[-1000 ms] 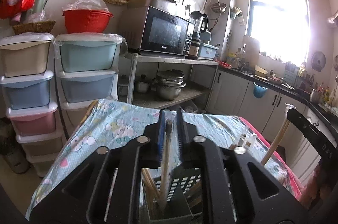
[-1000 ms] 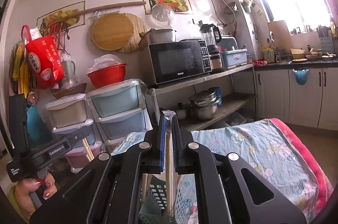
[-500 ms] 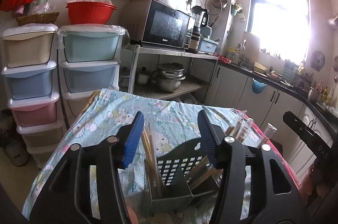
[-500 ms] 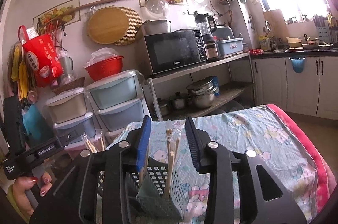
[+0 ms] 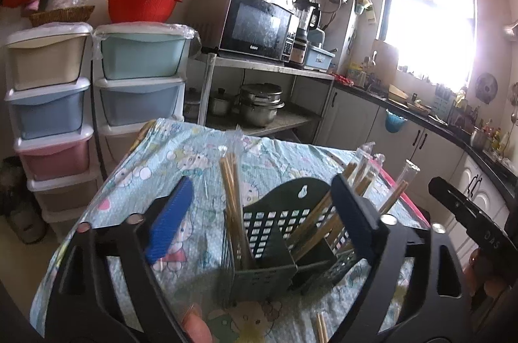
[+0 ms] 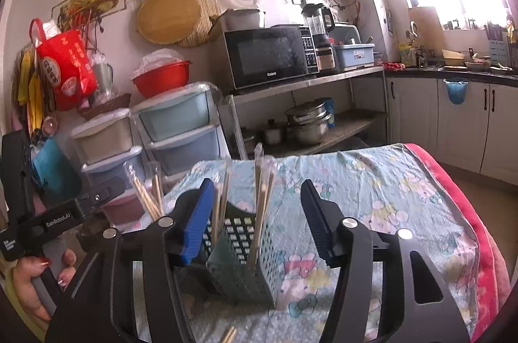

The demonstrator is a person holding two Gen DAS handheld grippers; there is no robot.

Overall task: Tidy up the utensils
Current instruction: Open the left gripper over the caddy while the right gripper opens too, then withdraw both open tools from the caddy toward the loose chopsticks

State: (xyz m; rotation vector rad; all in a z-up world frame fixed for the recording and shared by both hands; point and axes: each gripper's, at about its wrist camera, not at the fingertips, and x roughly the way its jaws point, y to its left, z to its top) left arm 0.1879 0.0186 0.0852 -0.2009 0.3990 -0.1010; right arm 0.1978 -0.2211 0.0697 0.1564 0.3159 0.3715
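A dark green perforated utensil holder (image 5: pixel 275 245) stands on the cartoon-print tablecloth (image 5: pixel 181 155). Several plastic-wrapped pairs of wooden chopsticks (image 5: pixel 231 194) stand upright or lean in its compartments. My left gripper (image 5: pixel 262 220) is open and empty, its jaws wide on either side of the holder, just in front of it. In the right wrist view the holder (image 6: pixel 246 255) with chopsticks (image 6: pixel 262 203) sits between the wide-open jaws of my right gripper (image 6: pixel 255 223), which is empty. A loose chopstick pair (image 5: pixel 320 326) lies on the cloth near the holder, also in the right wrist view (image 6: pixel 228 335).
Stacked pastel drawer units (image 5: pixel 94 97) stand beyond the table's far left. A metal shelf with a microwave (image 5: pixel 255 25) and pots (image 5: pixel 259 106) is behind the table. Kitchen cabinets and counter (image 5: pixel 421 129) run along the right. The other gripper's body (image 5: pixel 469 220) sits at the right edge.
Both grippers were shut on wrapped chopsticks above the holder; both have opened wide and drawn back, leaving the chopsticks standing in the holder.
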